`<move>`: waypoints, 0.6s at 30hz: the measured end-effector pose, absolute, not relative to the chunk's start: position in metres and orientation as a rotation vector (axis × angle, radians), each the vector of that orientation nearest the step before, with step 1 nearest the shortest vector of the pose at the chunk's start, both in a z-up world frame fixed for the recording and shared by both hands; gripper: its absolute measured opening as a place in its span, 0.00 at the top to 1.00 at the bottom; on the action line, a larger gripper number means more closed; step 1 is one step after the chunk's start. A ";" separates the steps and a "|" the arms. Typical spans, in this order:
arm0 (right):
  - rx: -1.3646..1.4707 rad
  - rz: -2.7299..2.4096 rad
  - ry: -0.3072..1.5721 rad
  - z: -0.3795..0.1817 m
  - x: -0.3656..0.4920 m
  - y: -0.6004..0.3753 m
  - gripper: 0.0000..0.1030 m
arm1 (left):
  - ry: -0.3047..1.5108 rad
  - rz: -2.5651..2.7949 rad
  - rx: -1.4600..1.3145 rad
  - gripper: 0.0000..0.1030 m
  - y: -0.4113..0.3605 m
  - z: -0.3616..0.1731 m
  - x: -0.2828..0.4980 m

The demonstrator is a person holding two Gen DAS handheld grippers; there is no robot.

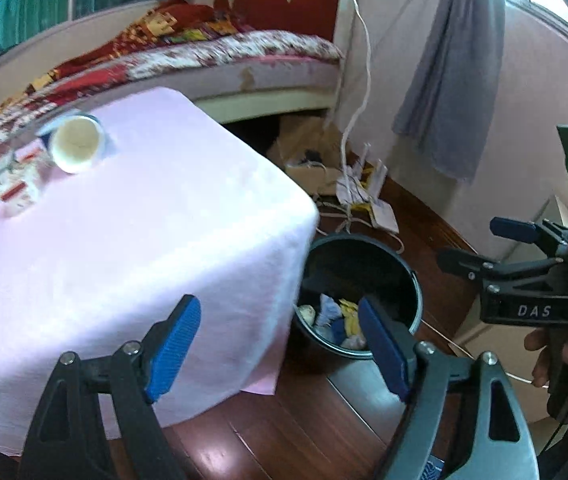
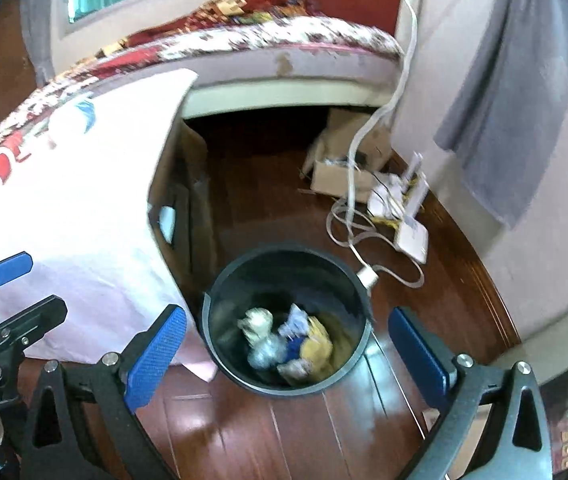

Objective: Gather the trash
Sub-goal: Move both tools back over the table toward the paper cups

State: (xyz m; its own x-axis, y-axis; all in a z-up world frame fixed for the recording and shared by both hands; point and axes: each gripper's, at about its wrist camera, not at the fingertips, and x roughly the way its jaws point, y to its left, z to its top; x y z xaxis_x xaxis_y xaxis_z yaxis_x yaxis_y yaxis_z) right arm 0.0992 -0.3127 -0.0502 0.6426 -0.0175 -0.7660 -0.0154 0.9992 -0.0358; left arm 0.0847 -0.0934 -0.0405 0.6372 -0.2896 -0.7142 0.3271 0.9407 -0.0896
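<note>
Below both wide-open, empty tongs (image 1: pixel 279 344) (image 2: pixel 284 356), blurred trash (image 2: pixel 288 344) half-fills the bin (image 2: pixel 219 304).

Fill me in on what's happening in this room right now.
A person is clearing trash off a table draped in a pink cloth, with a hand-held gripper in each hand. Both the left hand-held gripper and the right hand-held gripper are open and empty, held above the floor near a black bin. The bin already holds crumpled trash. A paper cup lying on its side and some wrappers remain on the table.
</note>
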 end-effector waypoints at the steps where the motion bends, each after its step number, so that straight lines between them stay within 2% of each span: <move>1: -0.042 0.010 0.862 -0.047 0.102 -0.307 0.01 | 0.792 -0.342 0.044 0.20 -0.088 -0.037 0.084; 5: -0.055 0.063 0.802 -0.029 0.115 -0.277 0.01 | 0.742 -0.300 0.037 0.17 -0.063 -0.027 0.084; 18: -0.103 0.226 0.731 -0.004 0.151 -0.179 0.00 | 0.692 -0.098 -0.002 0.17 0.022 -0.018 0.093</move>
